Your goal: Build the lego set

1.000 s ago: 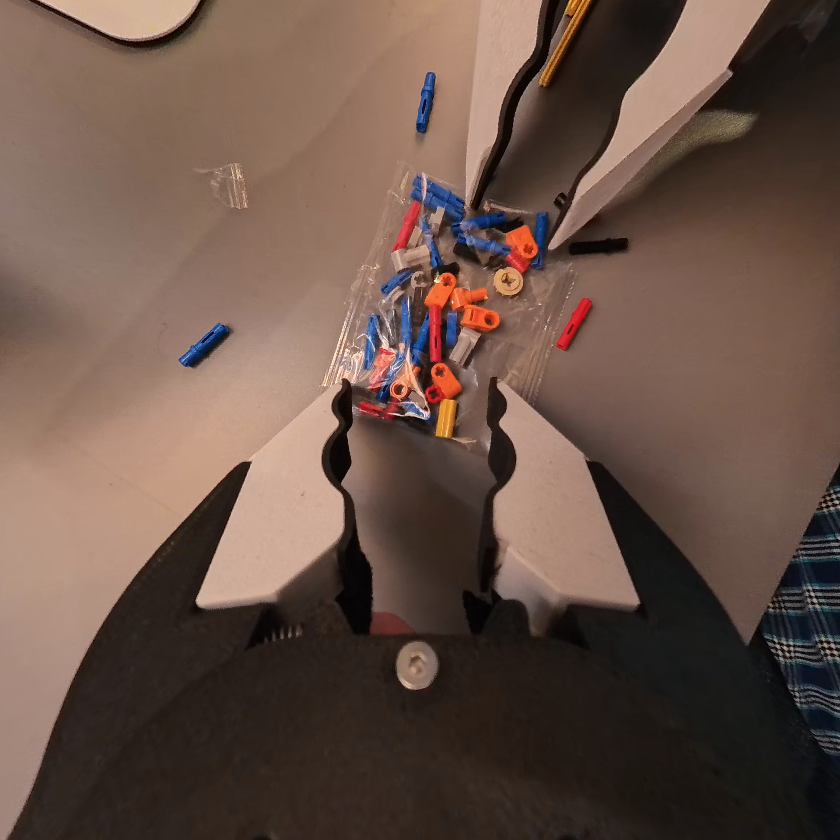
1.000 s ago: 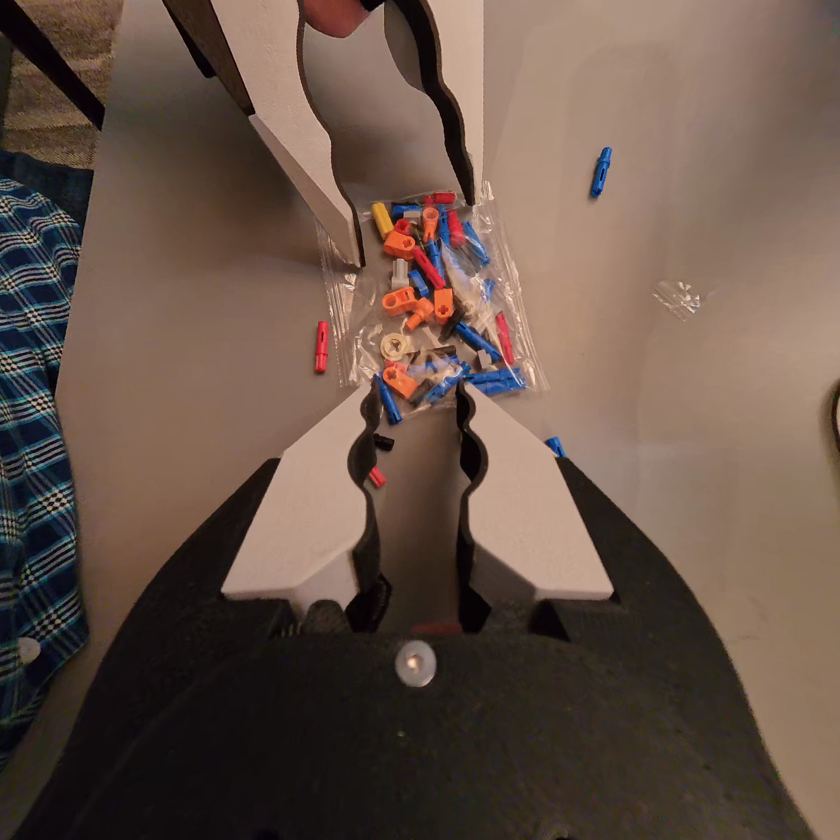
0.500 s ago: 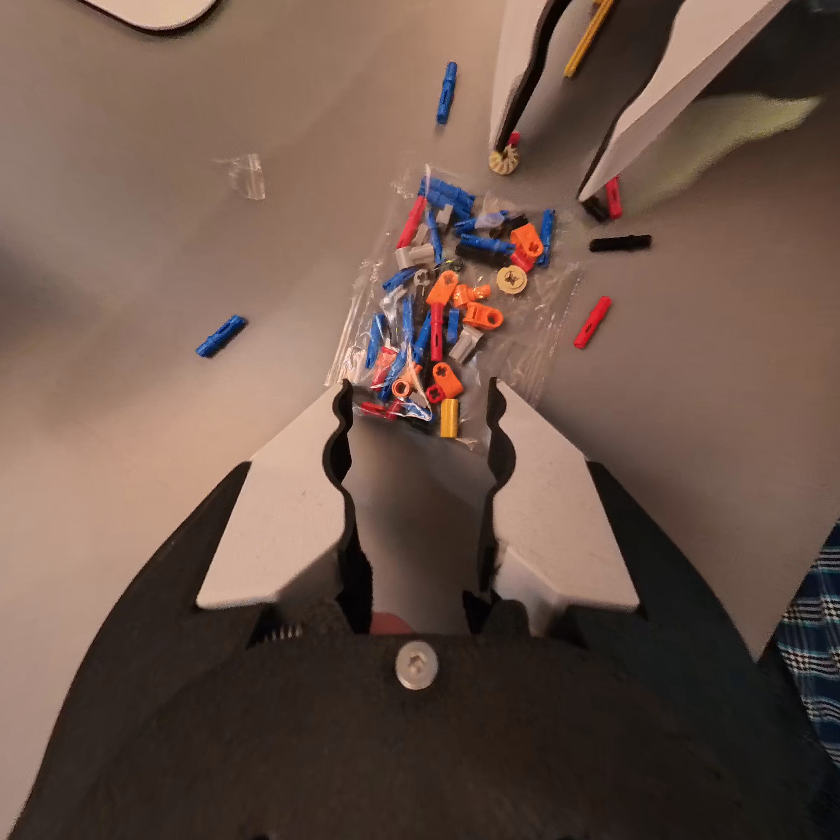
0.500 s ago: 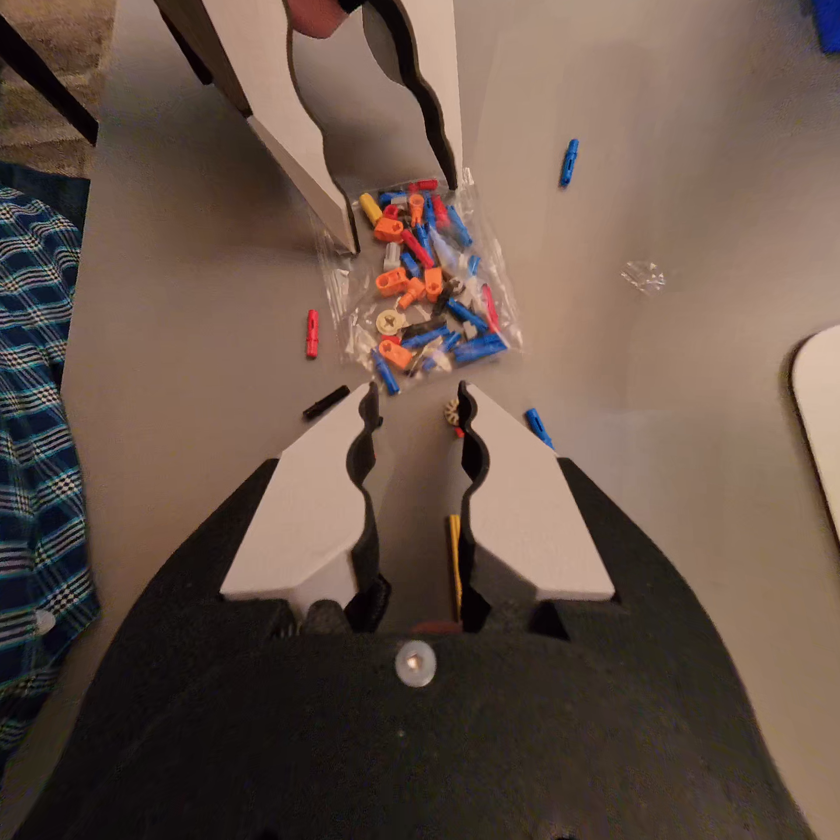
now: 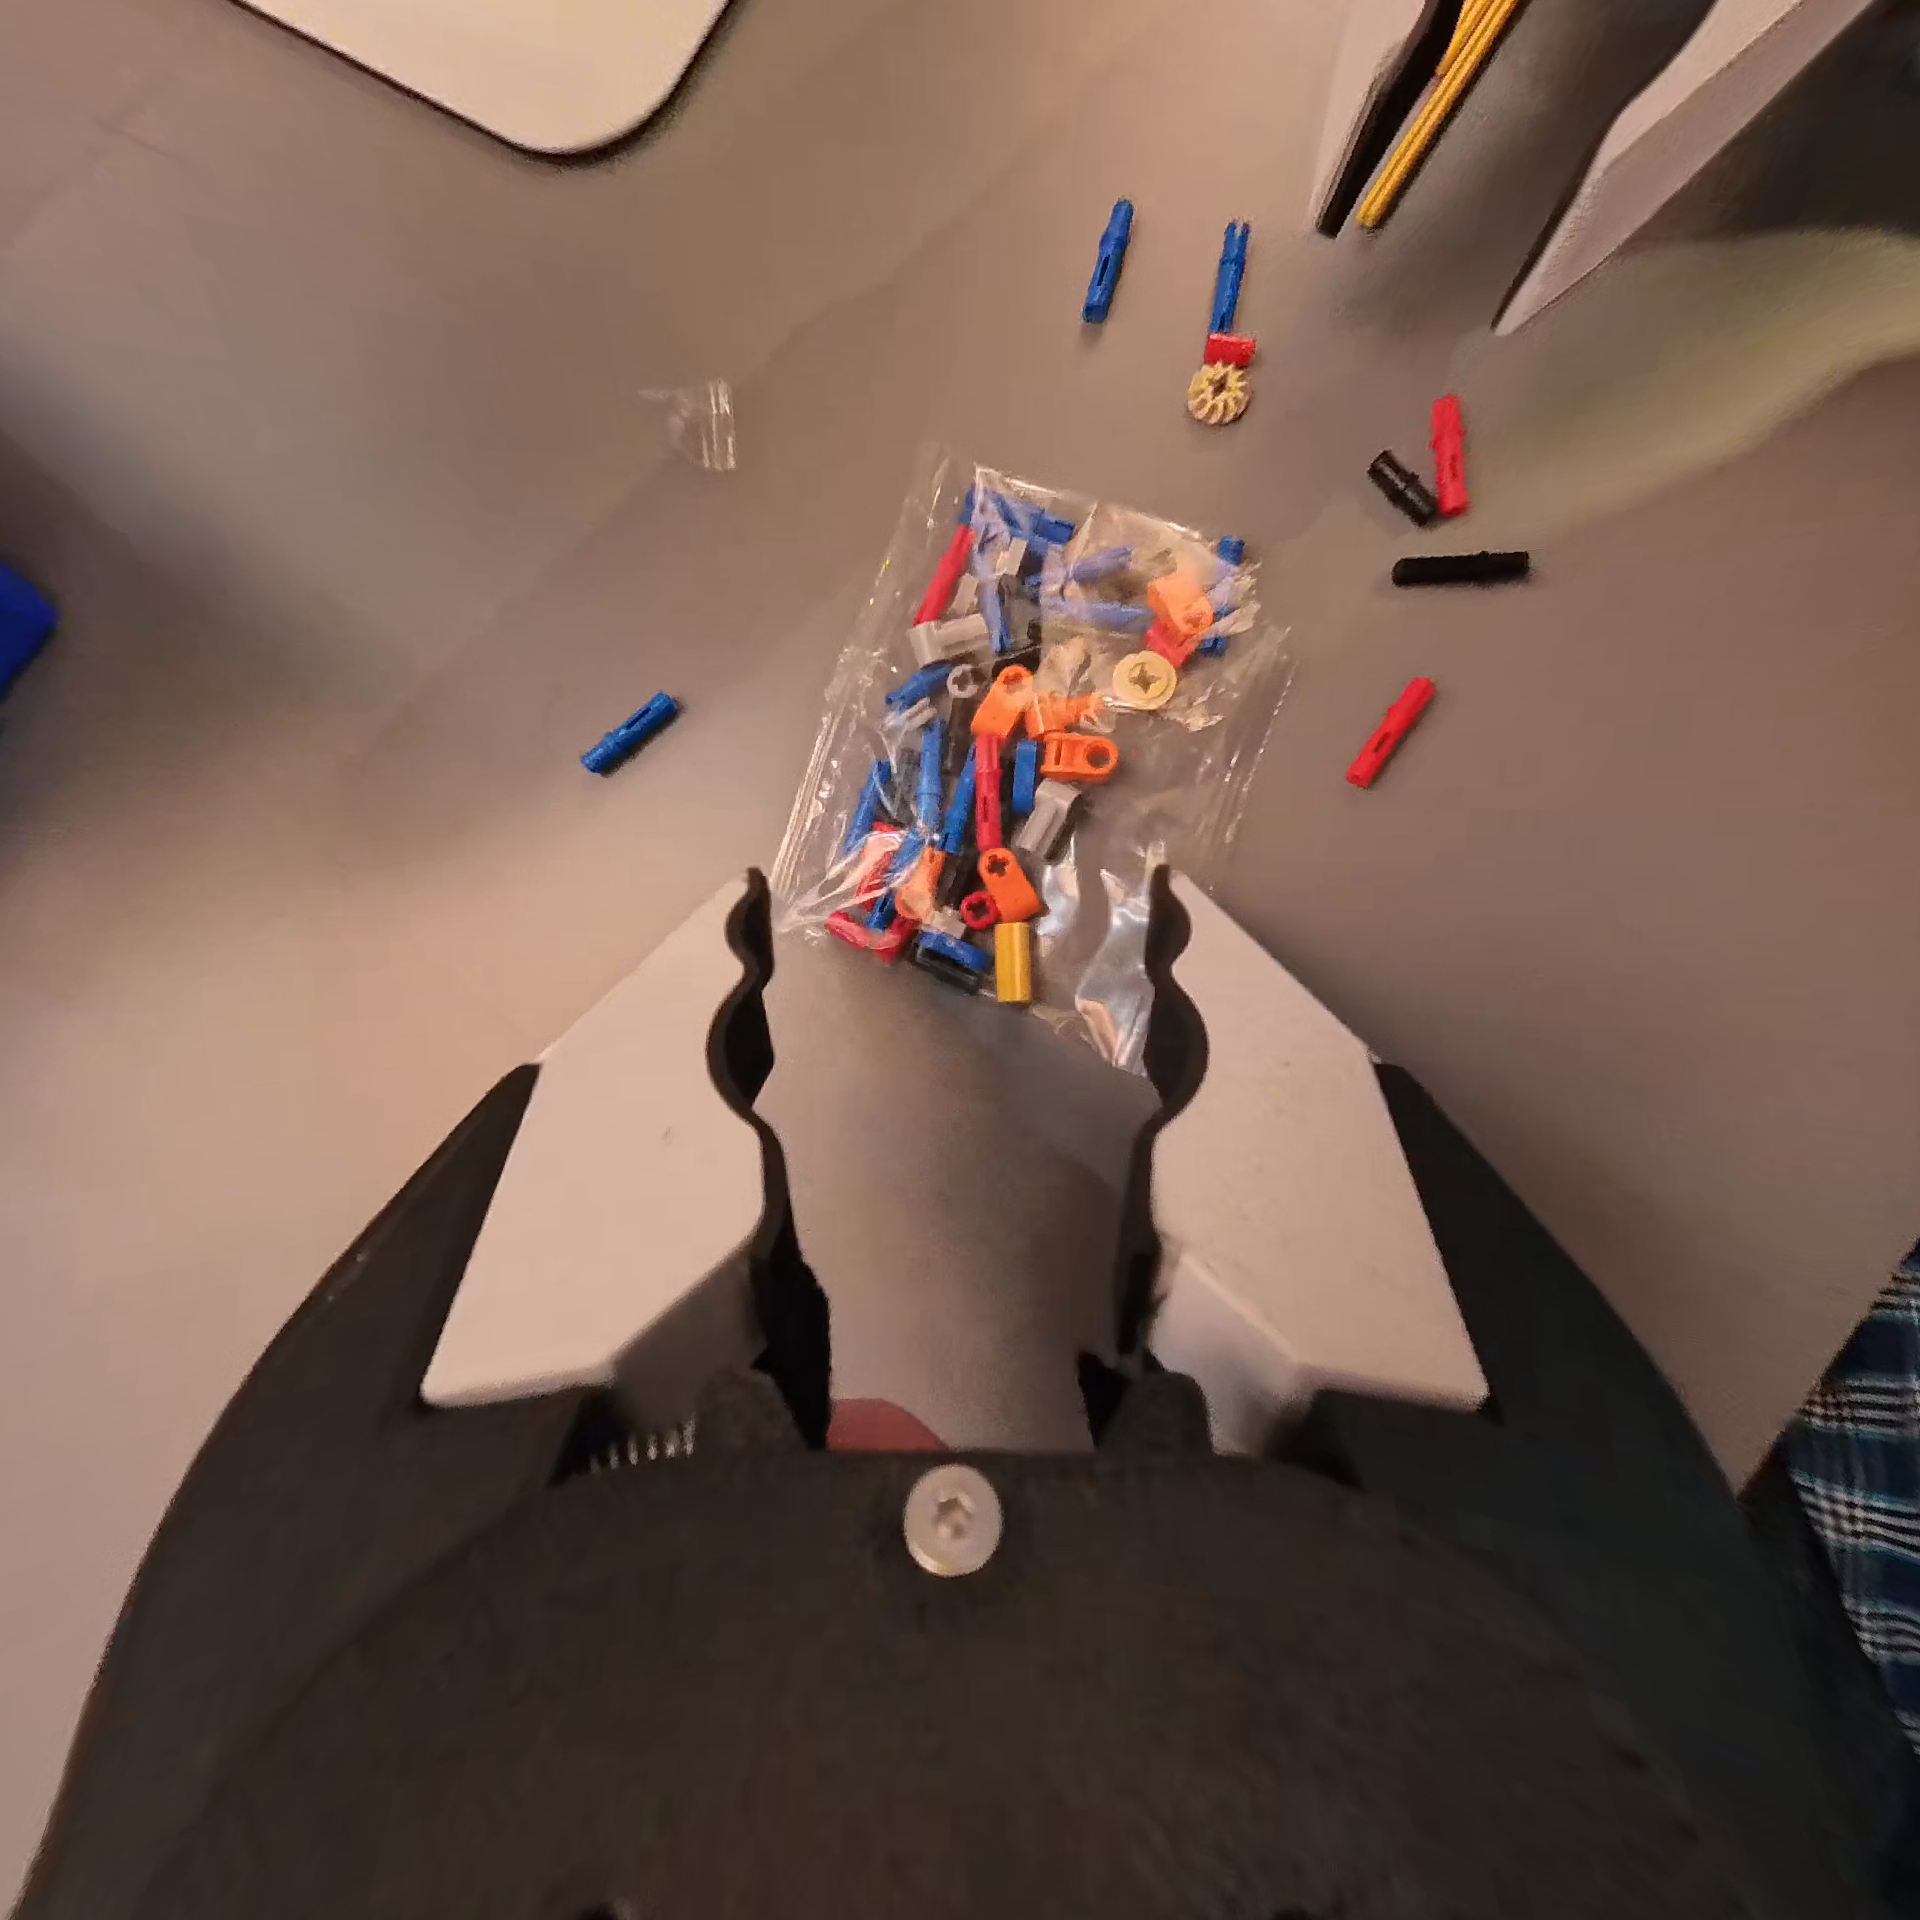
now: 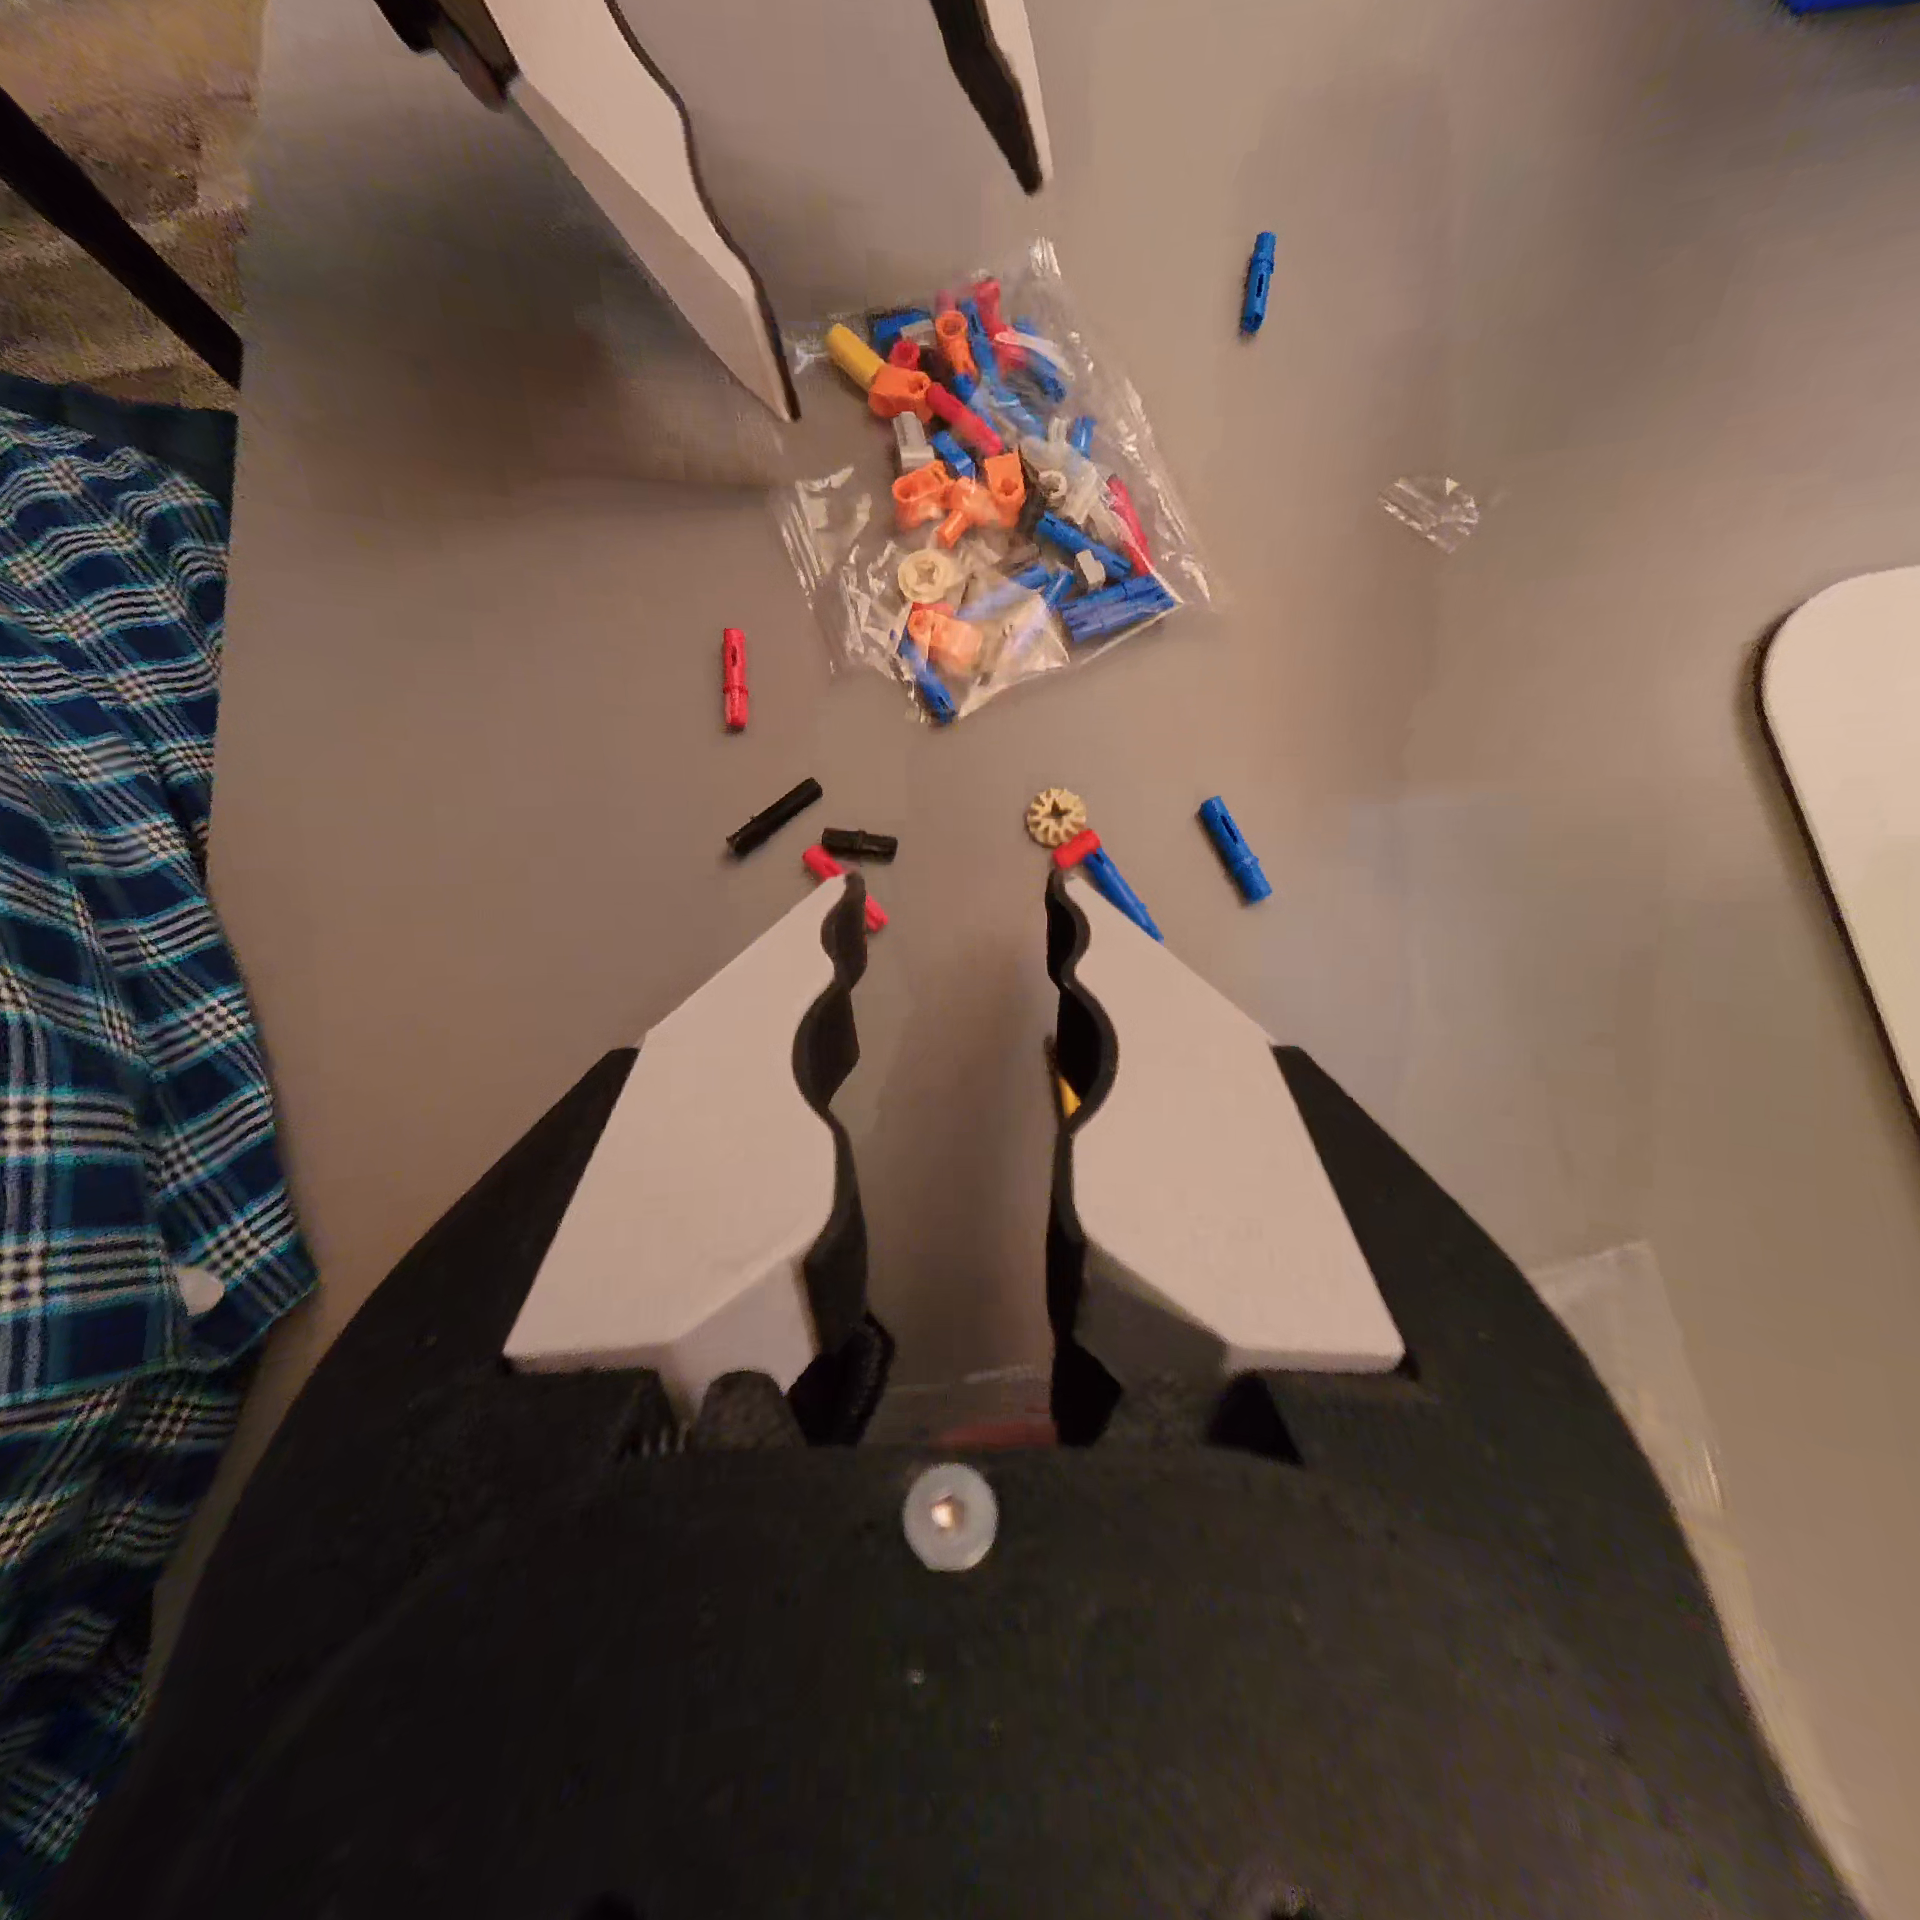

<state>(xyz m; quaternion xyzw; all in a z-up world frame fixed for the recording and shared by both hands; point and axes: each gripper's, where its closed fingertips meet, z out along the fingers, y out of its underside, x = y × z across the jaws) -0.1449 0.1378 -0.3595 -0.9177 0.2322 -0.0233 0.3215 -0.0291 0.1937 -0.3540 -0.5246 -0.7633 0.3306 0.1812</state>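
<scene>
A clear bag of small lego parts lies on the grey table; it also shows in the right wrist view. My left gripper is open, and the bag's near edge lies between its fingertips, not clamped. My right gripper is open and empty, a short way back from the bag's far end. It appears at the top right of the left wrist view. A thin yellow axle shows between its fingers, not clamped. The left gripper hangs over the bag.
Loose parts lie around the bag: a tan gear, blue pins, red pins and black pins. There is a clear plastic scrap, a white board at the right, and plaid cloth off the table's left edge. The left tips stand about 11 cm off the clear plastic scrap. It turns up in the left wrist view as well.
My right gripper has pulled back from the bag, uncovering the gear and several loose pins. My left gripper has risen a little. Both stay open.
</scene>
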